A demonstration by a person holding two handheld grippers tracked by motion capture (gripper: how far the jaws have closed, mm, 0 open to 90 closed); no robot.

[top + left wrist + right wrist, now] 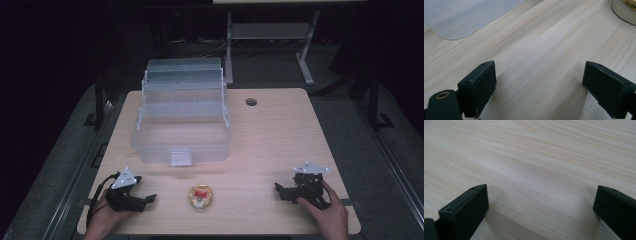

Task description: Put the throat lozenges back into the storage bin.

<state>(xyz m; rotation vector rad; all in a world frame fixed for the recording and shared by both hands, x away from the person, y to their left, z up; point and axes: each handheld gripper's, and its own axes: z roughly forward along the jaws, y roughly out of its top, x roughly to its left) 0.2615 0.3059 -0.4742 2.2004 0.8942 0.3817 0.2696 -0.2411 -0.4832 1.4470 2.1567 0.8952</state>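
Note:
A small round tin (201, 196) with a gold rim and a red and white lid lies on the wooden table (270, 140) near its front edge; its side (624, 10) shows at the top right of the left gripper view. My left gripper (149, 199) rests on the table to the tin's left, open, with bare wood between its jaws (539, 82). My right gripper (278, 190) rests at the front right, held by a hand, open over bare wood (541, 205). A clear plastic tiered box (182, 117) stands open behind the tin, its corner (461, 17) in the left gripper view.
A round cable hole (251, 102) sits in the table at the back right. A metal-legged stand (270, 35) is on the dark floor beyond the table. Bare wood lies between the tin and each gripper.

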